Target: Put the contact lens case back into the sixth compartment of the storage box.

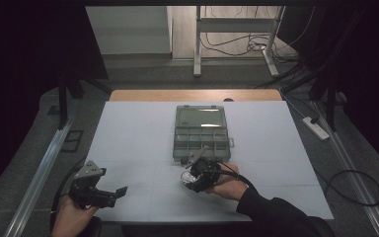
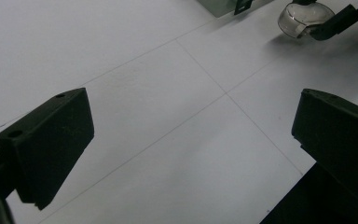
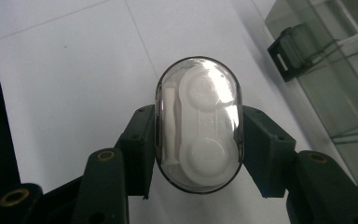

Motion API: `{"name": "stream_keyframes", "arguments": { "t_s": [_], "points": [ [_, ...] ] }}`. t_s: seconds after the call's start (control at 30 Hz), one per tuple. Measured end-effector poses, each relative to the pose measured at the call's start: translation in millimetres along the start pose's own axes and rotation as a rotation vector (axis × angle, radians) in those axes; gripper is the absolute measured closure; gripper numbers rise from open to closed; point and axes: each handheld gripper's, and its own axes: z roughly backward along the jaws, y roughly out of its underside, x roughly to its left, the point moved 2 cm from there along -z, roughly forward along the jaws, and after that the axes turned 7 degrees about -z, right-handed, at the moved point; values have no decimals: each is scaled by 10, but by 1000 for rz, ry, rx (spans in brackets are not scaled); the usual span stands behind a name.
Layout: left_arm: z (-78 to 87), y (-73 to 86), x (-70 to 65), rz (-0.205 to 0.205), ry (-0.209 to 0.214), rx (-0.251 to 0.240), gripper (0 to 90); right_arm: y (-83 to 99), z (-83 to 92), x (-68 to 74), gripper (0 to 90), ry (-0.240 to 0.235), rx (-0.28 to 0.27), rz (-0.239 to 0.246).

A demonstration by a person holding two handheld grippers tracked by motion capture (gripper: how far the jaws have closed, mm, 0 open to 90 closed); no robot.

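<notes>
A clear oval contact lens case point(image 3: 198, 123) with a white double-cup holder inside is gripped across its narrow sides by my right gripper point(image 3: 198, 140), a little above the white table. From above, that gripper point(image 1: 193, 178) sits just in front of the open green compartment box point(image 1: 200, 133), with the case point(image 1: 188, 176) at its tip. The same case point(image 2: 303, 18) appears far off in the left gripper view. My left gripper point(image 1: 121, 191) rests at the table's front left, jaws wide apart over bare table point(image 2: 177, 121) with nothing between them.
The green box's latch point(image 3: 286, 56) and clear wall lie to the right of the held case. The white mat point(image 1: 138, 143) covers the table. A power strip point(image 1: 316, 128) and cables lie on the floor at the right.
</notes>
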Motion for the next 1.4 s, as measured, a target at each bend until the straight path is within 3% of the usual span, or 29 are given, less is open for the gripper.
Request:
{"name": "stream_keyframes", "arguments": {
  "t_s": [0.67, 1.4],
  "points": [
    [-2, -3, -1, 0, 0, 0, 0, -108, 191, -176, 490, 30, -70, -77],
    [-3, -4, -4, -4, -1, 1, 0, -279, 169, -394, 490, 83, -106, -166]
  ]
}}
